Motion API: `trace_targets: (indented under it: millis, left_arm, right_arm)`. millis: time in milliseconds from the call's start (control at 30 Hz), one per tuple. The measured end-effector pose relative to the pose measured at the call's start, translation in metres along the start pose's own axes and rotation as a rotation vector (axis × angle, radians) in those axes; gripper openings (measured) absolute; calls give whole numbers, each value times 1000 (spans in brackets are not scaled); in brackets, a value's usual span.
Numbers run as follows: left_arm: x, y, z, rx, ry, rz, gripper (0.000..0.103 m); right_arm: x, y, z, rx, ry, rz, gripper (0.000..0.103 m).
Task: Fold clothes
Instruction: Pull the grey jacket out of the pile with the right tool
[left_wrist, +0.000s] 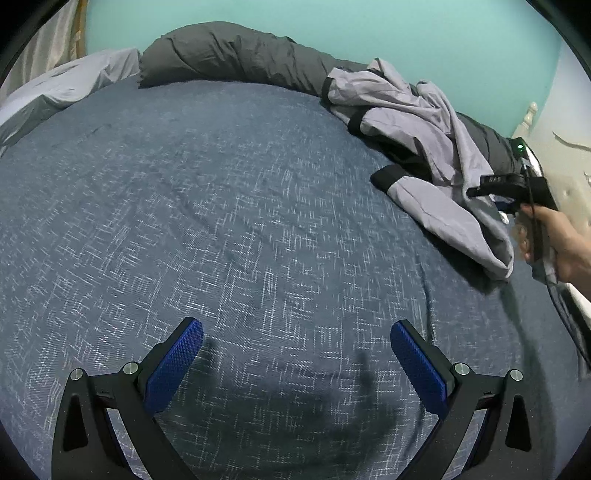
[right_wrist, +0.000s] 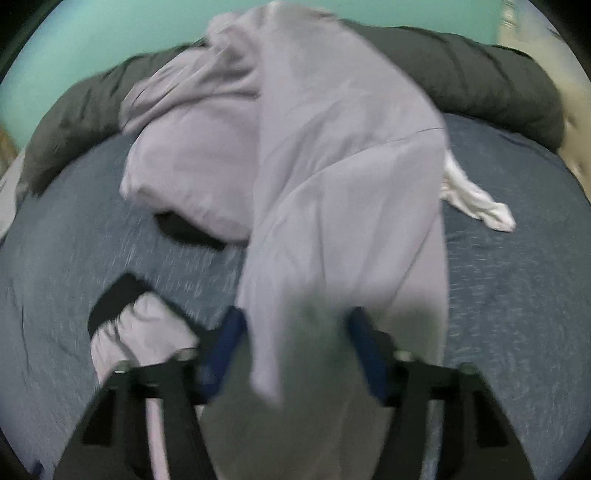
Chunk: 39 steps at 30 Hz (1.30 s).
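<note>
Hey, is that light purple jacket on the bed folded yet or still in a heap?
Still in a heap. The jacket lies crumpled on the bed, sleeves sprawled, one part bunched in the right claw.

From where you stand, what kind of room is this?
Most likely a bedroom: a bed with a blue woven bedspread, a dark grey rolled duvet along the teal painted wall, and a crumpled lilac jacket with black cuffs waiting for folding.

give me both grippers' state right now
left gripper: open, empty, over the bedspread
right gripper: closed on the lilac jacket
</note>
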<state>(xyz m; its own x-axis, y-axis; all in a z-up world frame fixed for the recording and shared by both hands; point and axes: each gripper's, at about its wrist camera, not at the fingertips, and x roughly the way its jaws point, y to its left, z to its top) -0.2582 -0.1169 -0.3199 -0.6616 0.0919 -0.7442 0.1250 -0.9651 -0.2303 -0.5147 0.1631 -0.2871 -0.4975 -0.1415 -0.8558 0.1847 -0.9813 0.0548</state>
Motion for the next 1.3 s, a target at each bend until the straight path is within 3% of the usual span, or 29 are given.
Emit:
trace_targets:
  millis: [33, 100, 200, 467, 767, 867, 1033, 1200, 1233, 1300]
  left_arm:
    - [0, 0, 0, 0, -1, 1, 103]
    - [0, 2, -1, -3, -1, 3, 103]
    - [1, 3, -2, -9, 3, 1, 103]
    - [-4, -1, -1, 4, -13, -9, 103]
    - [-14, -3, 0, 8, -37, -20, 103]
    - [-16, -4, 0, 10, -41, -26, 103]
    - [-22, -3, -1, 24, -46, -37, 103]
    - [-21, 0, 1, 20, -40, -46, 103]
    - [-21, 0, 1, 19, -40, -47, 103]
    - [-20, -1, 0, 19, -38, -48, 103]
  right_arm:
    - [0, 0, -2, -8, 2, -3, 30]
    - [-2, -2, -7, -15, -3, -1, 11]
    - [-16, -7, -16, -37, -36, 8, 4]
    - [-73, 3, -75, -135, -68, 128, 1]
    - [-122, 22, -184, -257, 48, 287, 1]
    - [-129, 15, -187, -230, 45, 306, 1]
    - [-148, -13, -165, -131, -55, 291, 4]
    - [-138, -56, -128, 26, -130, 188, 35]
    - [-131, -65, -121, 56, -132, 172, 37]
    - [-112, -80, -110, 118, -119, 142, 56]
